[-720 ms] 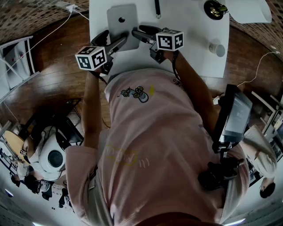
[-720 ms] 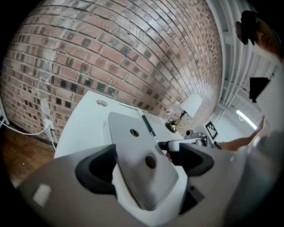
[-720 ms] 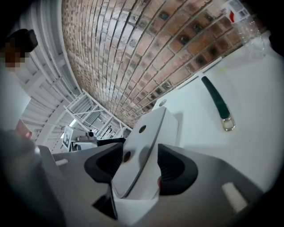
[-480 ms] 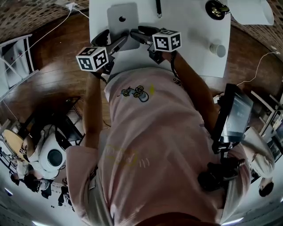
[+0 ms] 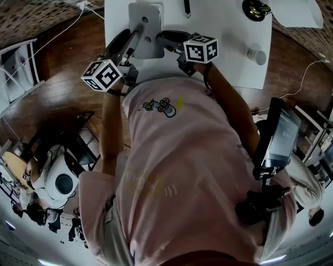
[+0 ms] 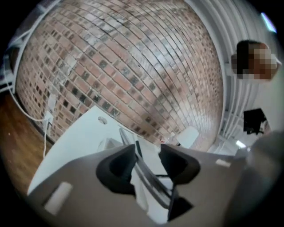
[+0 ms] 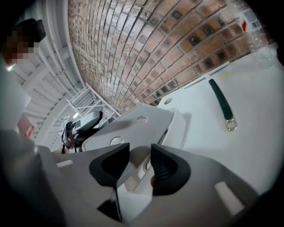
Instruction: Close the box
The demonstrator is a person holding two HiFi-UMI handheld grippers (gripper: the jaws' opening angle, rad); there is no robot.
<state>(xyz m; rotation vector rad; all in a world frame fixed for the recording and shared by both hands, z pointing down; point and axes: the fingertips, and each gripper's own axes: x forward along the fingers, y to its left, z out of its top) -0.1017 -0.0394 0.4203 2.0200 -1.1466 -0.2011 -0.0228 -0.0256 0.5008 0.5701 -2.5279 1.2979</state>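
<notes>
A grey lid (image 5: 145,23) with two round marks lies over a white box (image 7: 179,128) on the white table (image 5: 223,31). In the right gripper view the lid (image 7: 133,126) sits almost flat on the box, a thin gap showing at its right edge. My left gripper (image 5: 130,36) reaches the lid's near left side. In the left gripper view the lid (image 6: 127,136) runs edge-on between that gripper's (image 6: 148,162) jaws, with a gap at the right pad. My right gripper (image 5: 161,37) straddles the lid's near right corner (image 7: 140,166), and its pads do not press on it.
A dark strap with a metal ring (image 7: 220,103) lies on the table beyond the box. A lamp (image 5: 255,10) and a small white cylinder (image 5: 255,56) stand at the table's right. A brick wall backs the table. A white chair (image 5: 21,67) stands on the wooden floor at the left.
My left gripper has rolled and its marker cube has tilted, so the lid now shows edge-on between its jaws. In the right gripper view the lid has dropped from steeply tilted to nearly flat.
</notes>
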